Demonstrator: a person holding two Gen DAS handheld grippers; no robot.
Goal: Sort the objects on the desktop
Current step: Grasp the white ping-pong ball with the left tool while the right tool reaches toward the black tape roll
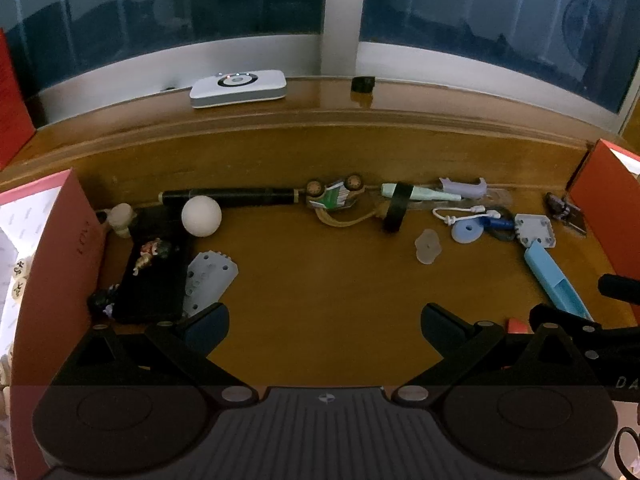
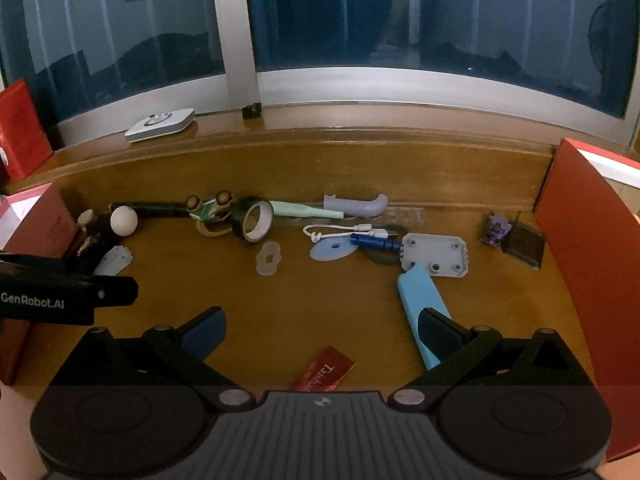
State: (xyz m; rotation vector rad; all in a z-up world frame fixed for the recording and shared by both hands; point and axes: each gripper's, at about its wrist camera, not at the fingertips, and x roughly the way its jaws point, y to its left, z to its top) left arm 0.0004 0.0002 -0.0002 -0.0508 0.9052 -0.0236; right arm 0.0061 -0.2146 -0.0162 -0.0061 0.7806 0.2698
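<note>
Small objects lie scattered on a brown wooden desk (image 1: pixel 320 264). At the left sit a white ball (image 1: pixel 201 216), a black tray (image 1: pixel 154 276) with a small figurine, and a grey plate (image 1: pixel 210 278). Further right lie a black tape roll (image 2: pixel 254 220), a blue disc (image 2: pixel 331 249), a grey square plate (image 2: pixel 435 254) and a light blue case (image 2: pixel 422 312). A red packet (image 2: pixel 326 368) lies near the front. My left gripper (image 1: pixel 324 326) is open over bare desk. My right gripper (image 2: pixel 320 326) is open too, its right finger over the blue case.
Red boxes stand at both sides: one at the left (image 1: pixel 52 264), one at the right (image 2: pixel 580 240). A raised wooden ledge (image 1: pixel 320 100) at the back carries a white device (image 1: pixel 239 88) under the window. The left gripper's body (image 2: pixel 60 296) shows in the right wrist view.
</note>
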